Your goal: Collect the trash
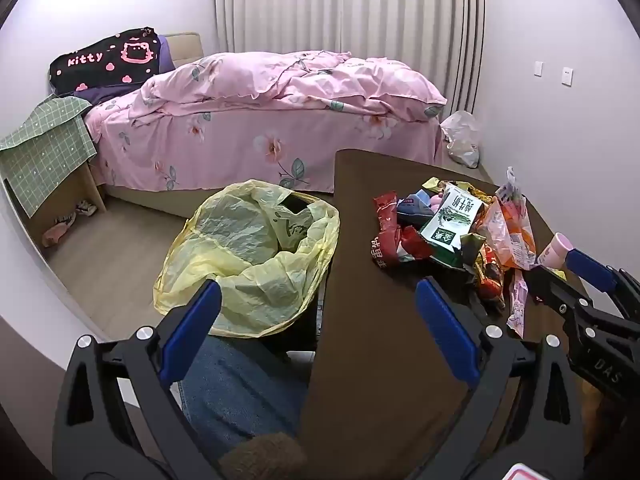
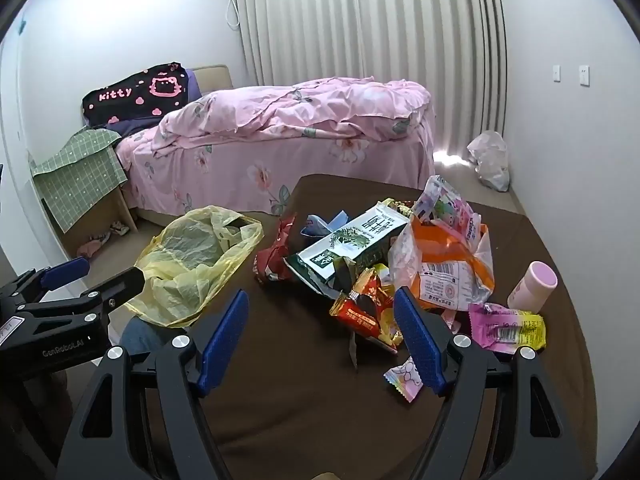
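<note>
Closest to me, the left gripper (image 1: 318,312) hangs with its blue pads spread wide and nothing between them, straddling the near left edge of the brown table (image 1: 380,360) above a denim-clad leg (image 1: 240,392). The right gripper (image 2: 322,332) is likewise gaping and empty, low over the table just short of the trash pile (image 2: 384,248). That pile sits mid-table: a red-and-gold wrapper (image 2: 368,304) nearest the right gripper, a green-and-white carton (image 2: 352,240) lying across the heap, an orange-and-clear bag (image 2: 448,264) beside it, a pink-and-yellow packet (image 2: 508,326) and a pink cup (image 2: 534,286) off to the right. Left of the table a bin lined with a yellow bag (image 1: 248,256) stands open on the floor. Beyond, a bed with pink floral covers (image 1: 280,120), then pale curtains (image 1: 348,4)
</note>
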The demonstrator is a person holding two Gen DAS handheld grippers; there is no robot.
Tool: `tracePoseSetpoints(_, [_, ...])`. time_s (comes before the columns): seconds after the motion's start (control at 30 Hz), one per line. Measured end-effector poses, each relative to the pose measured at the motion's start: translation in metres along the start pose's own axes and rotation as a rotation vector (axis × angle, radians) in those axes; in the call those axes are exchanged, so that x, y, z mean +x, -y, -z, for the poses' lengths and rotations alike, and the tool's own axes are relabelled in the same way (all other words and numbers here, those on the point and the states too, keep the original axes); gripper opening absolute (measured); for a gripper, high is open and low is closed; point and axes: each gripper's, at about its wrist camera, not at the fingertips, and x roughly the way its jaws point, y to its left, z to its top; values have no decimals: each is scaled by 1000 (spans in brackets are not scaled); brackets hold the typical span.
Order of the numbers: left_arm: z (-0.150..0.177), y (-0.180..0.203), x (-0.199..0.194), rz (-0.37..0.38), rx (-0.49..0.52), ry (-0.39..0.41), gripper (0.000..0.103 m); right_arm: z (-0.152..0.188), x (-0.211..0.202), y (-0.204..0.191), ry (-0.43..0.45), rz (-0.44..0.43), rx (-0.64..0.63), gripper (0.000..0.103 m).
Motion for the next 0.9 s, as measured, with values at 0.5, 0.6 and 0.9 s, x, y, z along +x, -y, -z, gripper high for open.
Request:
tracePoseSetpoints(0.5, [1, -3, -5, -12, -1, 10, 93, -4, 7, -5, 10, -24, -15, 71])
tracePoseSetpoints(0.6, [2, -6, -3, -23, -2, 9, 93, -7, 10, -9, 9, -36, -14, 71])
tracePoseSetpoints(0.9, [2, -12, 2, -39, -16, 3, 93, -9, 18, -16, 7, -43, -35, 71])
